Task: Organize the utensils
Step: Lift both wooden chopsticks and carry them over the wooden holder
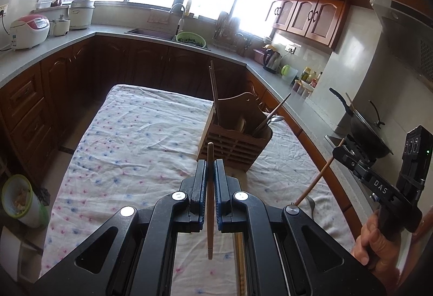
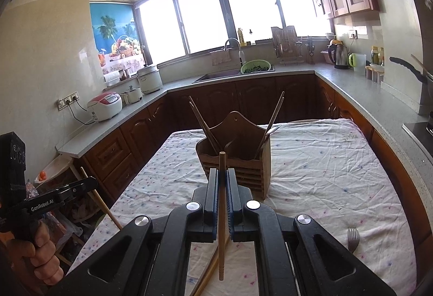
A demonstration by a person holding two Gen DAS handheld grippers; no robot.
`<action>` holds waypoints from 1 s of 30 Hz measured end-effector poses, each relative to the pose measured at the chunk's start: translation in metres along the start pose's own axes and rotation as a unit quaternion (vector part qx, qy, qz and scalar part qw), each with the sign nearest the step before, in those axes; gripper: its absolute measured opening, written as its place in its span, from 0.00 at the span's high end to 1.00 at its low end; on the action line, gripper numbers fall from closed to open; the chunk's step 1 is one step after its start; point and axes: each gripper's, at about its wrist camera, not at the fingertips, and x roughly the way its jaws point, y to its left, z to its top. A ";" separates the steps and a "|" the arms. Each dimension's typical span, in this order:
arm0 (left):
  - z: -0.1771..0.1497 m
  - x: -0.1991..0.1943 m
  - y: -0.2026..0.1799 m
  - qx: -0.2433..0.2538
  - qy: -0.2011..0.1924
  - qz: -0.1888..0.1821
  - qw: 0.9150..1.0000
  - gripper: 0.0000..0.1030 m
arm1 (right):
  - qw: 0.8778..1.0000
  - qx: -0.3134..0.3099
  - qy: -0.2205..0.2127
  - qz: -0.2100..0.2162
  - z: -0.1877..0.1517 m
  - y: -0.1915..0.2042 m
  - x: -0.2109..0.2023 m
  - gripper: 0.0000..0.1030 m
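Observation:
A wooden utensil holder (image 1: 235,133) (image 2: 238,158) stands on the cloth-covered table, with chopsticks and a spoon (image 1: 276,118) in its compartments. My left gripper (image 1: 209,163) is shut on a wooden chopstick (image 1: 209,201), held just before the holder. My right gripper (image 2: 222,173) is shut on another wooden chopstick (image 2: 222,214), also just before the holder. The right gripper shows at the right of the left wrist view (image 1: 338,151), the left one at the left of the right wrist view (image 2: 92,182). A fork (image 2: 353,237) and loose chopsticks (image 2: 208,269) lie on the cloth.
The table carries a white dotted cloth (image 1: 135,139) (image 2: 324,166). Kitchen counters with brown cabinets run around it, with a sink (image 2: 230,76), rice cookers (image 1: 29,32), a kettle (image 1: 272,60) and a wok (image 1: 365,131) on the stove at right.

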 end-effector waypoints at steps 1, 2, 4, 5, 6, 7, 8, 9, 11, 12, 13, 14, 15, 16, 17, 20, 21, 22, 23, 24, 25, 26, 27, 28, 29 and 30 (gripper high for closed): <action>0.002 0.001 -0.001 0.001 -0.002 -0.002 1.000 0.96 | 1.000 0.001 -0.002 -0.001 0.001 -0.001 0.001 0.95; 0.005 0.001 -0.001 0.002 -0.004 -0.003 1.000 0.96 | 1.000 0.002 -0.004 -0.002 0.003 -0.003 0.001 0.95; 0.010 0.003 -0.002 0.004 -0.009 -0.005 1.000 0.96 | 1.000 0.003 -0.008 -0.004 0.006 -0.005 0.003 0.95; 0.014 0.004 -0.003 0.005 -0.012 -0.006 1.000 0.96 | 1.000 0.004 -0.010 -0.005 0.008 -0.007 0.004 0.95; 0.017 0.006 -0.004 0.005 -0.015 -0.007 1.000 0.96 | 1.000 0.006 -0.012 -0.005 0.011 -0.009 0.005 0.95; 0.021 0.007 -0.004 0.005 -0.018 -0.009 1.000 0.96 | 1.000 0.006 -0.015 -0.006 0.013 -0.010 0.006 0.95; 0.026 0.009 -0.004 0.004 -0.021 -0.011 1.000 0.96 | 1.000 0.007 -0.018 -0.006 0.016 -0.011 0.007 0.95; 0.030 0.010 -0.005 0.004 -0.024 -0.012 1.000 0.96 | 1.000 0.007 -0.021 -0.006 0.019 -0.012 0.009 0.95; 0.040 0.014 -0.007 0.005 -0.032 -0.015 0.999 0.96 | 1.000 0.007 -0.029 -0.008 0.026 -0.014 0.011 0.95; 0.046 0.016 -0.008 0.005 -0.036 -0.016 0.999 0.96 | 0.999 0.007 -0.033 -0.009 0.030 -0.015 0.013 0.95; 0.052 0.017 -0.009 0.006 -0.041 -0.019 0.999 0.96 | 0.999 0.008 -0.037 -0.010 0.035 -0.016 0.015 0.95; 0.058 0.019 -0.011 0.007 -0.047 -0.020 0.999 0.96 | 0.999 0.009 -0.042 -0.010 0.039 -0.018 0.017 0.95; 0.064 0.020 -0.012 0.008 -0.052 -0.021 0.998 0.96 | 0.999 0.010 -0.047 -0.011 0.044 -0.019 0.018 0.95; 0.071 0.022 -0.013 0.009 -0.059 -0.022 0.998 0.96 | 0.998 0.011 -0.053 -0.012 0.048 -0.020 0.019 0.95; 0.077 0.023 -0.015 0.010 -0.065 -0.023 0.998 0.96 | 0.998 0.012 -0.059 -0.013 0.054 -0.021 0.020 0.95; 0.098 0.029 -0.019 0.011 -0.085 -0.024 0.996 0.96 | 0.997 0.017 -0.076 -0.015 0.070 -0.026 0.024 0.95; 0.105 0.031 -0.020 0.011 -0.090 -0.026 0.995 0.96 | 0.996 0.018 -0.081 -0.016 0.075 -0.027 0.026 0.95; 0.113 0.033 -0.020 0.010 -0.096 -0.028 0.995 0.96 | 0.996 0.018 -0.087 -0.018 0.081 -0.028 0.028 0.95; 0.119 0.035 -0.021 0.009 -0.100 -0.031 0.994 0.96 | 0.995 0.018 -0.092 -0.019 0.086 -0.029 0.030 0.95; 0.126 0.037 -0.023 0.011 -0.105 -0.033 0.994 0.96 | 0.995 0.017 -0.097 -0.020 0.090 -0.029 0.032 0.95; 0.132 0.039 -0.024 0.012 -0.111 -0.034 0.993 0.96 | 0.994 0.016 -0.102 -0.022 0.096 -0.029 0.035 0.95; 0.137 0.041 -0.026 0.014 -0.117 -0.034 0.992 0.96 | 0.994 0.016 -0.107 -0.024 0.101 -0.030 0.037 0.95; 0.142 0.044 -0.027 0.015 -0.122 -0.034 0.992 0.96 | 0.993 0.017 -0.110 -0.024 0.105 -0.030 0.040 0.95; 0.147 0.047 -0.029 0.017 -0.127 -0.034 0.991 0.96 | 0.993 0.017 -0.115 -0.025 0.110 -0.030 0.042 0.95; 0.153 0.050 -0.030 0.018 -0.132 -0.033 0.990 0.96 | 0.992 0.018 -0.119 -0.026 0.114 -0.031 0.044 0.95; 0.158 0.055 -0.030 0.018 -0.136 -0.033 0.990 0.96 | 0.992 0.018 -0.123 -0.028 0.117 -0.032 0.046 0.95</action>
